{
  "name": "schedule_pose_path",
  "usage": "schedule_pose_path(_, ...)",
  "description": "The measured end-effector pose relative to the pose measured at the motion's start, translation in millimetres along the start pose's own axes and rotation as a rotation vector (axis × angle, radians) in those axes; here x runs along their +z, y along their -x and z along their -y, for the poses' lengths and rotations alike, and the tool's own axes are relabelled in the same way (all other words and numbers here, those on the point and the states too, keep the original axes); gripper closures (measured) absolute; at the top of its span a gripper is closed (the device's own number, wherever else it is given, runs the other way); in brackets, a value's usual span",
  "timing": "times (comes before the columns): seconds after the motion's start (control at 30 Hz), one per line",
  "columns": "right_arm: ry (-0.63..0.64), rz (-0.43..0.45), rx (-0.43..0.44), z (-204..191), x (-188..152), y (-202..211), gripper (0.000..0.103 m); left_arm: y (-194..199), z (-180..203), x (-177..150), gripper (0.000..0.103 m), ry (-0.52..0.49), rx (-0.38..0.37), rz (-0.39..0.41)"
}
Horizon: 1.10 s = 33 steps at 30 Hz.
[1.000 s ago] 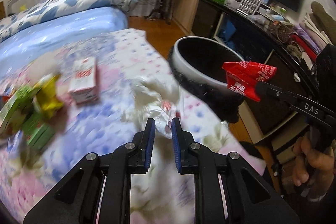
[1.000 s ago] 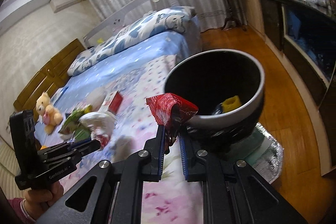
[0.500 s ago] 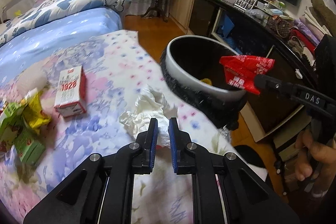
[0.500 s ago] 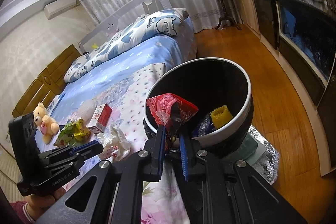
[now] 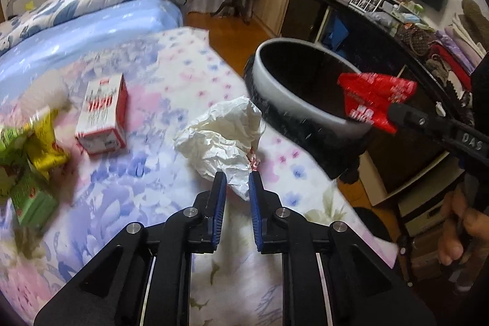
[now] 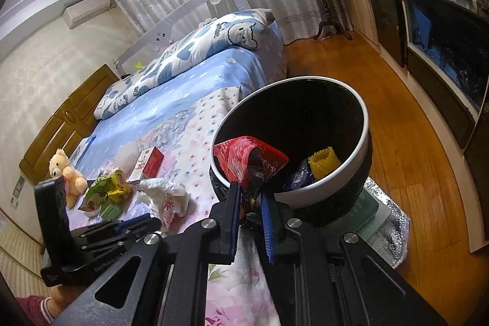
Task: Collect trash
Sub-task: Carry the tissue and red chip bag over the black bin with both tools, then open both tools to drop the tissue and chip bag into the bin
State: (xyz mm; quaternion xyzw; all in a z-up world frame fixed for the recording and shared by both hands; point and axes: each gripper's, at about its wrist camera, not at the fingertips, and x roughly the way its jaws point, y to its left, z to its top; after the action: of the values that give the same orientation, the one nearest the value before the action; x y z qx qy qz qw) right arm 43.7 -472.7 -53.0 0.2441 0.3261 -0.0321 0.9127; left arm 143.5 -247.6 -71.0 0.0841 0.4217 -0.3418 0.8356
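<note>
Right wrist view: right tool [image 6: 250,197] pinches crinkled red wrapper [image 6: 244,156] over round bin [image 6: 363,127].

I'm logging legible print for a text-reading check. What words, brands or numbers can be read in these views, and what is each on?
"DAS": on the arm of the right gripper, seen from the left wrist.
"Smile": on the cartoon pillow on the bed.
Red wrapper held by the right gripper: white characters, too blurred to read.
Red and white carton: red print, motion-blurred, unreadable.
Left gripper: faint lettering along its body, too small to read.
</note>
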Motion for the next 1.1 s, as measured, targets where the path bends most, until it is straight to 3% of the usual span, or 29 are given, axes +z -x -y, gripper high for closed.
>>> schedule_pose_path(0.3,-0.008,0.014,-0.011,7,8,3,0.090,13,25,27,0.091,-0.040,-0.044,0.065)
schedule_pose_path(0.63,-0.018,0.025,-0.032,22,28,1,0.090,-1,54,61,0.091,-0.074,-0.082,0.098)
schedule_pose_path(1.1,-0.036,-0.040,-0.052,46,48,-26,0.089,-45,73,90,0.091,-0.094,-0.105,0.051)
